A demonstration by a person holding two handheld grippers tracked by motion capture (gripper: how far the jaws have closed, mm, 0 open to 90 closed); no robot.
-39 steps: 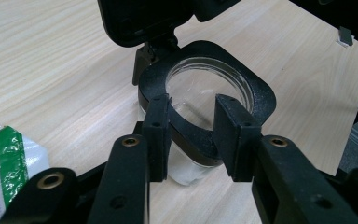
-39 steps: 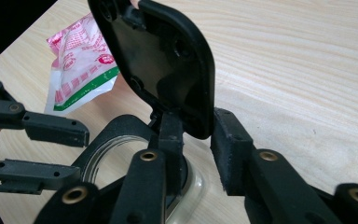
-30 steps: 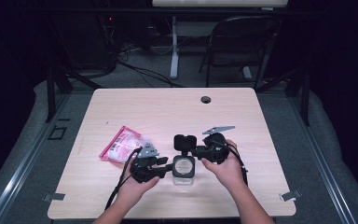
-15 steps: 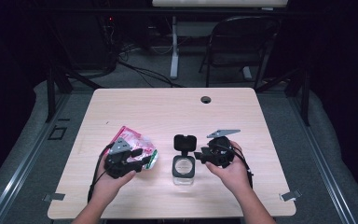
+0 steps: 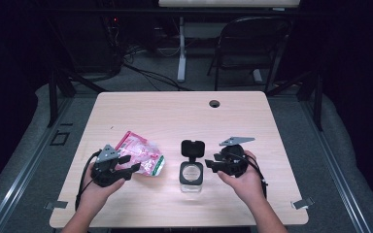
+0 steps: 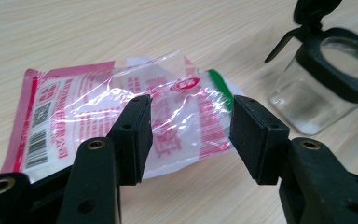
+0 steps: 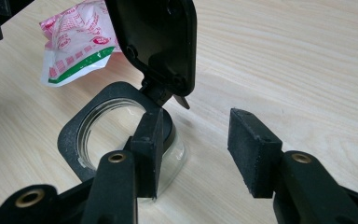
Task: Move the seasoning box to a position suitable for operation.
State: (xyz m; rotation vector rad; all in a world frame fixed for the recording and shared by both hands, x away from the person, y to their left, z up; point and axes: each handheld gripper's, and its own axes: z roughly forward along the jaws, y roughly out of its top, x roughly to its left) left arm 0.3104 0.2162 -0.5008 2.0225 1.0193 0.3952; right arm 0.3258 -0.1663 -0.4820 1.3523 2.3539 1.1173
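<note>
A pink and red plastic packet [image 5: 141, 154] lies flat on the table at the left. My left gripper [image 5: 128, 162] is just short of its near edge. In the left gripper view the jaws [image 6: 191, 126] stand open and have just been opening; the packet [image 6: 74, 107] lies beyond the gap, untouched. A glass jar [image 5: 192, 174] stands at centre with its black flip lid [image 5: 193, 148] raised. My right gripper [image 5: 210, 166] is beside the jar's right side. Its jaws [image 7: 196, 144] have also just been opening, with bare table between them and the jar [image 7: 74, 135] behind one pad.
The wooden table [image 5: 175, 111] has a round cable hole [image 5: 214, 103] near its far edge. A folding chair [image 5: 252, 43] and cables stand on the floor beyond. The person's hands come in over the table's near edge.
My left gripper left the jar and went left to the packet, where its jaws spread. My right gripper stayed beside the jar and its jaws widened.
</note>
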